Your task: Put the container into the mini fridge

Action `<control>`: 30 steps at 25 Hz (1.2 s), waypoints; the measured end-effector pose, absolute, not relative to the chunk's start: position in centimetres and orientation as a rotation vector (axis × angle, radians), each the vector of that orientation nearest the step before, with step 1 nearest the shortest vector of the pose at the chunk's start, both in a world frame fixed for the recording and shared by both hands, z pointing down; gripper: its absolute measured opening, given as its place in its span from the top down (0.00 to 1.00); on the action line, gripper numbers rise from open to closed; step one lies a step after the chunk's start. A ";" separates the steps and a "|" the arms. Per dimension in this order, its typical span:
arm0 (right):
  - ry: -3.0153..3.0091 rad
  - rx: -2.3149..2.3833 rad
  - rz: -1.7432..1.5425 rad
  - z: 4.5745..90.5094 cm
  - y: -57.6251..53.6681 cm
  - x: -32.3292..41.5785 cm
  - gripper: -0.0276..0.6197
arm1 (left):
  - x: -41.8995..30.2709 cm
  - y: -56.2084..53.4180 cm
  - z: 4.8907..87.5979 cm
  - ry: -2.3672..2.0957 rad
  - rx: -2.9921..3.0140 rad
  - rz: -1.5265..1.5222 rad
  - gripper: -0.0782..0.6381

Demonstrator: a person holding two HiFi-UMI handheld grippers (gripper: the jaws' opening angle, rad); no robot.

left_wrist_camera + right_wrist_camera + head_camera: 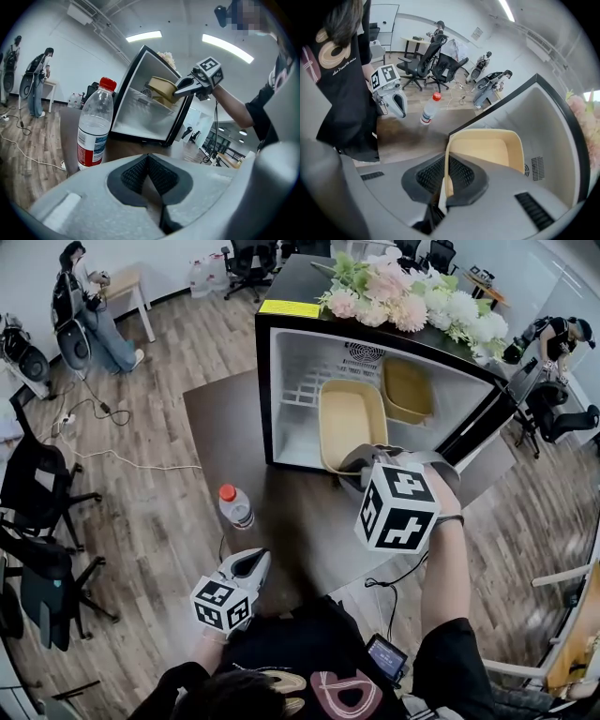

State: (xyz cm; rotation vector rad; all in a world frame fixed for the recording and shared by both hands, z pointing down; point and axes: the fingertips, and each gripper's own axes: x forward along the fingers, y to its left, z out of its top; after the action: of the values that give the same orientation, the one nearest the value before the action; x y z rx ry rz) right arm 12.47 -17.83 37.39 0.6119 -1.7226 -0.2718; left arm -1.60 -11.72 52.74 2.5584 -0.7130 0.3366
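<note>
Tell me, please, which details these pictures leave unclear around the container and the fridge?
- Near end of container: head view, hidden behind right gripper, shut on its rim.
- Contact with mini fridge floor: head view, covered by container's own body.
- Label print on bottle: left gripper view, too small.

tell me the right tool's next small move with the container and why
Probably lower the container and set it down inside the mini fridge before opening. The right tool is shut on its near rim, the container is past the doorway, and whether it rests on anything isn't visible.
</note>
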 end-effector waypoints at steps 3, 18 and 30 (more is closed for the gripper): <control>-1.731 0.610 -0.291 36.6 -19.5 12.4 0.93 | -2.2 -12.2 52.8 -0.744 2.548 0.338 0.88; -1.733 0.565 -0.257 36.8 -25.8 13.4 0.93 | -4.0 -15.0 52.8 -0.856 2.501 0.329 0.88; -1.718 0.542 -0.218 37.1 -29.3 14.6 0.93 | -3.7 -16.0 53.1 -0.872 2.470 0.331 0.88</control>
State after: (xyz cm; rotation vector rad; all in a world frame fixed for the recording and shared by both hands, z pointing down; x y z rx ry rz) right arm 14.60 -29.27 37.07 0.5420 -1.7184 -0.2183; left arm -3.68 -15.98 53.06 2.4702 -0.8718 0.3313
